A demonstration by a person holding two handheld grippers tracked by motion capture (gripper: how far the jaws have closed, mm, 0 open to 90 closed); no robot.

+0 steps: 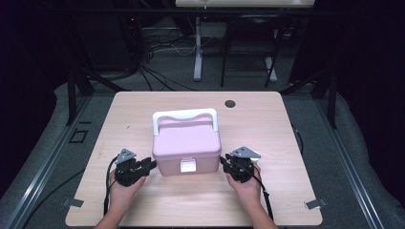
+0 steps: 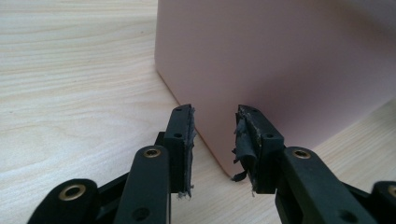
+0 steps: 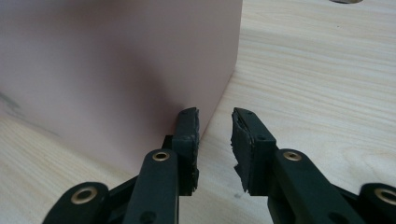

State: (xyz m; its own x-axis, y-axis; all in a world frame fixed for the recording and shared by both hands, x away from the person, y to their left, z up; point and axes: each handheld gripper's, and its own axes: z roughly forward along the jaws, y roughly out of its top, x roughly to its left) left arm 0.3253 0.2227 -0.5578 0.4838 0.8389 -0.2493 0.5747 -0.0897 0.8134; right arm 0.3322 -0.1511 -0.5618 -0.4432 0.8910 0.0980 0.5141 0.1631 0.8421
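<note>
Bracing the pink plastic lidded box (image 1: 186, 145) mid-tabletop means pressing left gripper (image 1: 149, 165) and right gripper (image 1: 223, 163) evenly against its near lower corners (jaws apart, gripping nothing).

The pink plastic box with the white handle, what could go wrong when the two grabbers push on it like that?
1. The left gripper and right gripper meet the pink plastic box low on its smooth side walls, with nothing clamped between the jaws. Pressed from both sides, it may slip out if lifted.
2. The white front latch looks shut, but I cannot be sure; the lid might pop open.
3. An uneven push could slide the box across the light wooden table.
</note>
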